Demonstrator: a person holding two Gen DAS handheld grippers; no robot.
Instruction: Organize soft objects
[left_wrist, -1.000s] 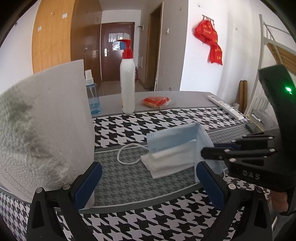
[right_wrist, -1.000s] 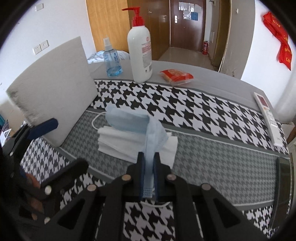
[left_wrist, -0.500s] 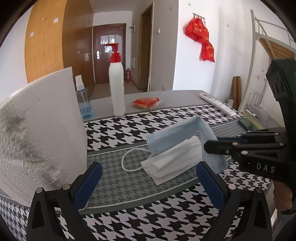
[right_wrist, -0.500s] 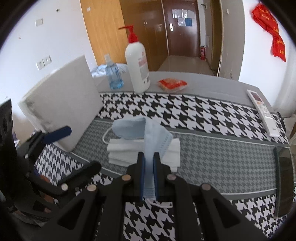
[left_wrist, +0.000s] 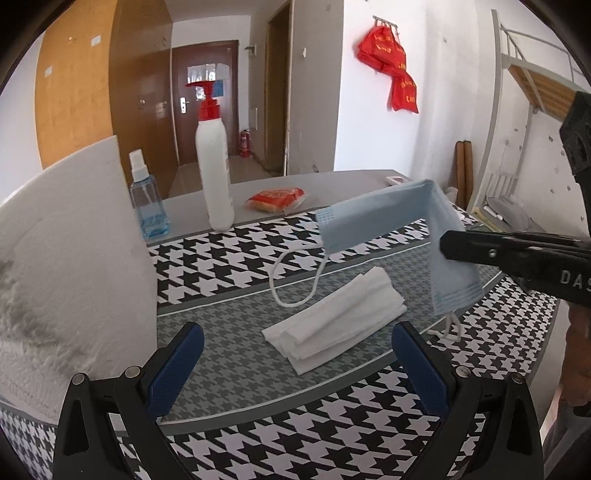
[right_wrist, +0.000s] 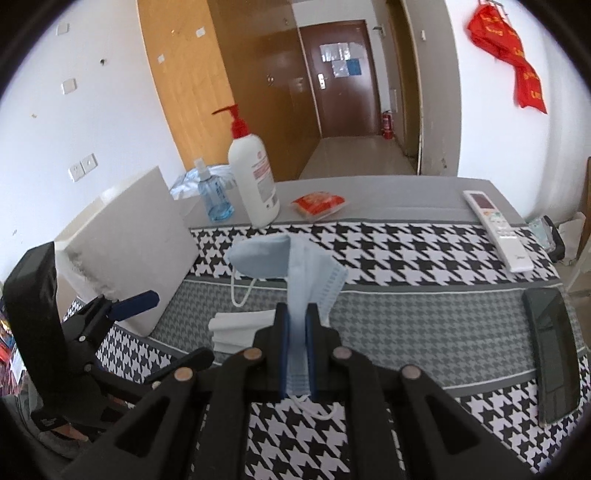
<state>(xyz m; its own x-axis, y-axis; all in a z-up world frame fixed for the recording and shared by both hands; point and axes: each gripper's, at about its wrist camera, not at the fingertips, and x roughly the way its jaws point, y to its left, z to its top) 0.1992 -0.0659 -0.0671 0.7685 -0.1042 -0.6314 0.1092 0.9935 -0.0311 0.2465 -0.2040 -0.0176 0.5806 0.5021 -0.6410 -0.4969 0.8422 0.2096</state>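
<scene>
A light blue face mask (left_wrist: 388, 218) hangs folded in the air above the houndstooth table cloth (left_wrist: 229, 266), one ear loop dangling. My right gripper (left_wrist: 445, 245) is shut on the mask's lower edge; in the right wrist view the mask (right_wrist: 295, 266) runs up from between the pinched pads of the right gripper (right_wrist: 295, 310). Below it a folded stack of white tissues (left_wrist: 340, 321) lies on the grey band. My left gripper (left_wrist: 295, 332) stands open near the front edge, nothing between its blue pads (left_wrist: 177, 365).
A big white textured block (left_wrist: 66, 258) stands at the left. At the back are a white pump bottle (left_wrist: 214, 177), a blue spray bottle (left_wrist: 147, 206) and a red packet (left_wrist: 275, 195). A white remote (right_wrist: 495, 229) and a dark phone (right_wrist: 554, 350) lie at the right.
The right gripper has risen with the mask, lifting it off the white tissue stack so that it now hangs free. The left gripper has stayed open and nearly still.
</scene>
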